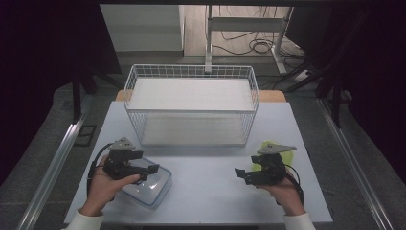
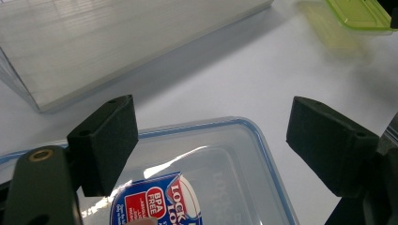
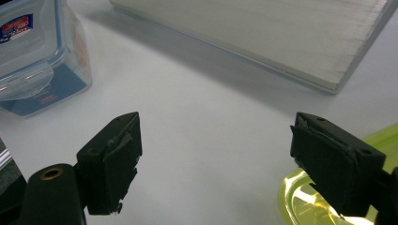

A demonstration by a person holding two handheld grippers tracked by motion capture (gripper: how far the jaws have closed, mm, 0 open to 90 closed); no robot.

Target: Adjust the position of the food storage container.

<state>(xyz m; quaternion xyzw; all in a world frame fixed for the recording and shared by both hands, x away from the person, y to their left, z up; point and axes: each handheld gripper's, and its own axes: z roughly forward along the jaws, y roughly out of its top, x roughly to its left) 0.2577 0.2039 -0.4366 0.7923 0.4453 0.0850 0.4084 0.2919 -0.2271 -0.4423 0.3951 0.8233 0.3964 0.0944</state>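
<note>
The clear container (image 1: 147, 184) with its blue-rimmed lid sits at the near left of the white table (image 1: 210, 167), and we see our left gripper (image 1: 154, 168) hovering just over it, jaws spread wide and clasping nothing. At the near right, the green-lidded container (image 1: 283, 154) lies partly under our right gripper (image 1: 238, 172), whose jaws also stand wide apart and empty. Beyond both, a white wire basket (image 1: 191, 103) stands mid-table.
</note>
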